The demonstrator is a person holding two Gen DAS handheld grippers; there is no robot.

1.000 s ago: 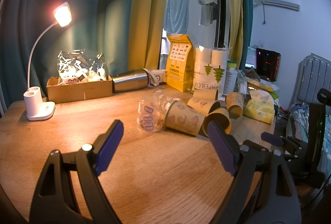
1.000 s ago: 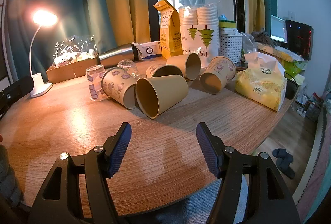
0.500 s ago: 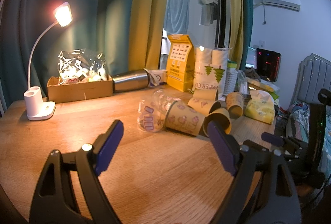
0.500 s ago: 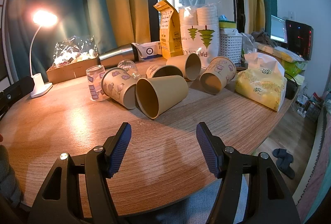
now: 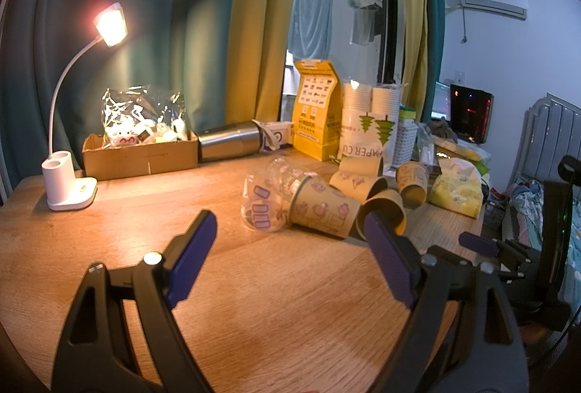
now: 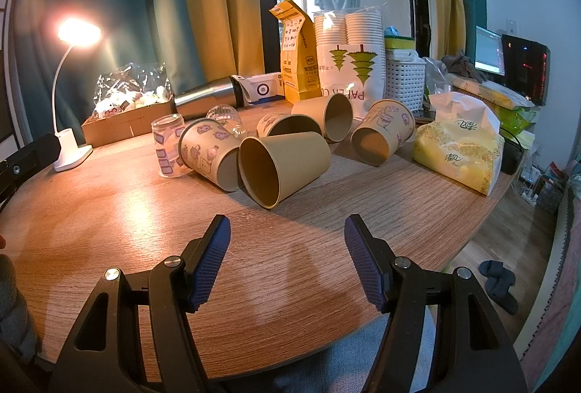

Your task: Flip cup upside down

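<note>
Plain tan paper cup on its side, open mouth facing camera, touching a printed cup

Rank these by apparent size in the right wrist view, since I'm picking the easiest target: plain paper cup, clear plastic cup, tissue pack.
1. tissue pack
2. plain paper cup, though it lies nearest the camera, which inflates it
3. clear plastic cup, upside down and farther back, so its true size is unsure

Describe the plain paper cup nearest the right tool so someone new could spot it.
On the round wooden table, find the cluster of tipped-over paper cups. The plain tan paper cup lies on its side at the front, mouth toward the camera; unlike its cartoon-printed neighbours, it has no pictures.
</note>
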